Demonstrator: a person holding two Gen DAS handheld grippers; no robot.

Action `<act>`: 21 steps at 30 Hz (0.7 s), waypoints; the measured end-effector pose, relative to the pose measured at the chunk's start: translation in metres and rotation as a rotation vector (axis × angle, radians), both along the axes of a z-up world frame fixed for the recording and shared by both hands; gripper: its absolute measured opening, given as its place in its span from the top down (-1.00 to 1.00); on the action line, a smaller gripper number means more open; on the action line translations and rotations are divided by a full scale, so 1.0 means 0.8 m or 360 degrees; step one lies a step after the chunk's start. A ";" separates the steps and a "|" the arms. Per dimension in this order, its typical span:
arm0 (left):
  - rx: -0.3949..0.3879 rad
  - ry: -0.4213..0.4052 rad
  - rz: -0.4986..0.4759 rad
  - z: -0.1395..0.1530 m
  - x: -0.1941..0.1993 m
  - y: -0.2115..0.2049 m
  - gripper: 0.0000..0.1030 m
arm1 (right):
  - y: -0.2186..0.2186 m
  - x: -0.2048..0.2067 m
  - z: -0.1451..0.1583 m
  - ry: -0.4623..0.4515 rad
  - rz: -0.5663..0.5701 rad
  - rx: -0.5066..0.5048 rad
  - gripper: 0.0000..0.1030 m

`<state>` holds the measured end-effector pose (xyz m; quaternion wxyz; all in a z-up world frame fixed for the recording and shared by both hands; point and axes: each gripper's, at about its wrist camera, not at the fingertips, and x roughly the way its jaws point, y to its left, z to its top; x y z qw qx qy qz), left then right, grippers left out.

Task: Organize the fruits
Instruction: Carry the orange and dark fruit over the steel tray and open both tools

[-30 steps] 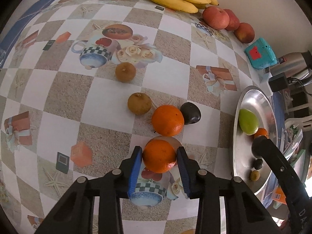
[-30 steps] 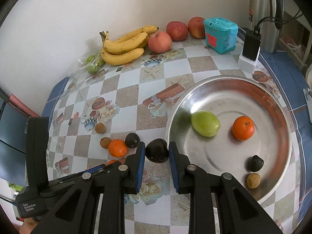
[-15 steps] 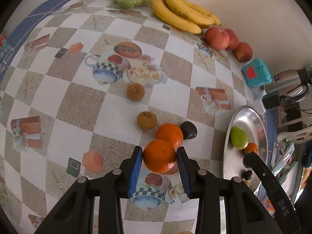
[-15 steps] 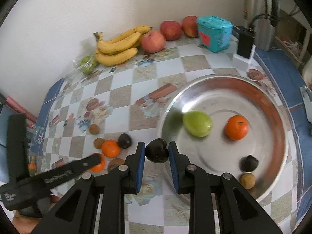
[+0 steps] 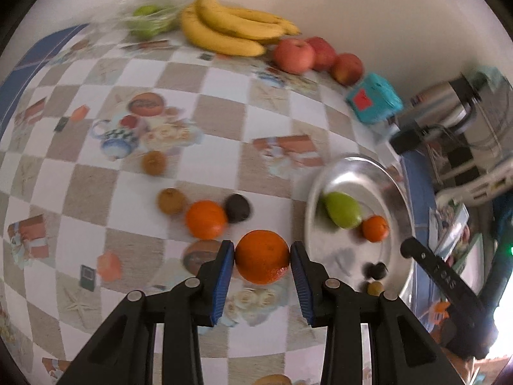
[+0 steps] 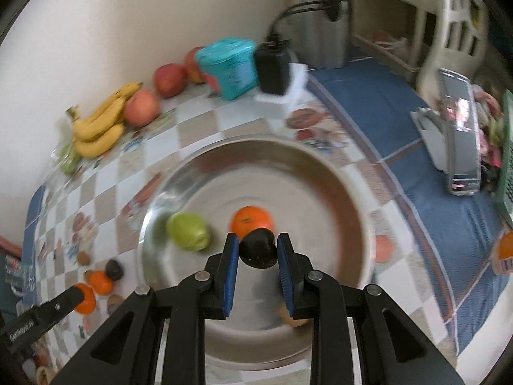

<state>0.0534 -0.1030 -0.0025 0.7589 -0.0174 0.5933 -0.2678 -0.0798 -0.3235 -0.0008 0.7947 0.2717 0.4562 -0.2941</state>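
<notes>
right gripper (image 6: 258, 253) clamps dark fruit (image 6: 258, 248) over tray (image 6: 336, 199) | left gripper (image 5: 262, 258) grips orange (image 5: 262, 256), tray (image 5: 323, 176) lies right of my fingers

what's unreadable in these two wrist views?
- Small yellowish fruit in the round steel tray, right wrist view: mostly behind a gripper finger, blurred.
- Brownish fruit, left wrist view: cut by the bottom edge.
- Green fruit in a clear bag, left wrist view: motion-blurred.
</notes>
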 end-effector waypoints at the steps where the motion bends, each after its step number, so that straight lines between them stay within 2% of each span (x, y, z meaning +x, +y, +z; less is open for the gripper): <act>1: -0.0005 -0.0001 -0.0024 0.000 -0.004 -0.007 0.25 | -0.005 -0.003 0.000 0.0003 -0.0021 -0.0008 0.51; 8: 0.0013 -0.0089 -0.0205 0.007 -0.034 -0.050 0.25 | -0.023 -0.017 0.001 0.0002 -0.0100 -0.0058 0.51; 16: 0.0105 -0.0313 -0.0412 0.002 -0.067 -0.098 0.25 | -0.016 -0.002 -0.009 0.0027 -0.0021 -0.0135 0.50; 21: 0.0129 -0.0361 -0.0474 -0.012 -0.074 -0.114 0.25 | -0.015 0.004 -0.025 0.0065 0.0001 -0.0125 0.50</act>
